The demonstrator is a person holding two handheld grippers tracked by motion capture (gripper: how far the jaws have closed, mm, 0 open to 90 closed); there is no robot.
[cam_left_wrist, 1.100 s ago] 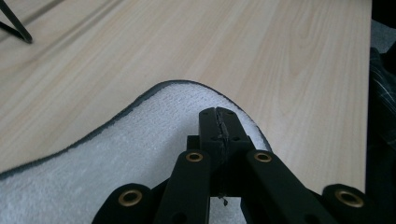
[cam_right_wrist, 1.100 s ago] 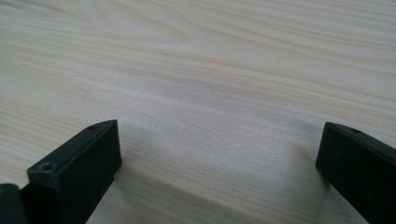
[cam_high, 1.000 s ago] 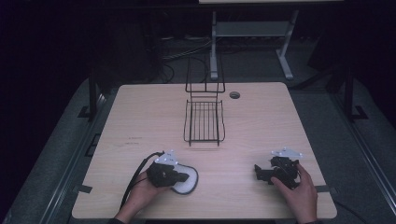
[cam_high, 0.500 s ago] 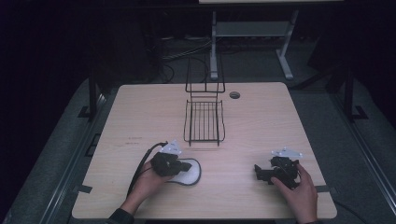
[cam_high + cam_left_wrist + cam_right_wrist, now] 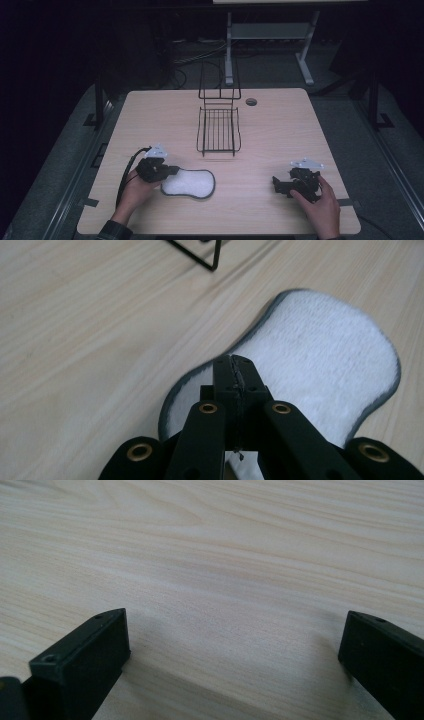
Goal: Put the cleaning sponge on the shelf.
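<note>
A white fleecy pad (image 5: 188,183) with a dark grey border lies flat on the light wooden table (image 5: 280,135), toward the front edge and left of the middle. The left gripper (image 5: 169,170) sits at the pad's left end, nearer the table's front left corner. In the left gripper view its two black jaws are pressed together over the near edge of the pad (image 5: 320,360); whether they pinch the fabric or merely rest closed above it cannot be told. The pad stretches away from the jaw tips toward the table's right side, its waisted outline fully on the wood.

The left hand (image 5: 134,187) comes in from the front edge, forearm angled up and to the right, a dark plaid sleeve (image 5: 114,232) at the wrist, and a black cable (image 5: 126,170) loops from the gripper along the hand's left side.

The right gripper (image 5: 276,185) rests near the front right corner, well apart from the pad, pointing left. In the right gripper view its jaws stand wide apart with bare wood grain between them. The right hand (image 5: 320,205) wraps it from behind, the forearm coming in from the front edge.

A black wire rack (image 5: 218,131) stands at the table's middle, toward the back edge, just beyond the pad. A small dark round hole (image 5: 251,102) lies to the rack's right, near the back edge.
</note>
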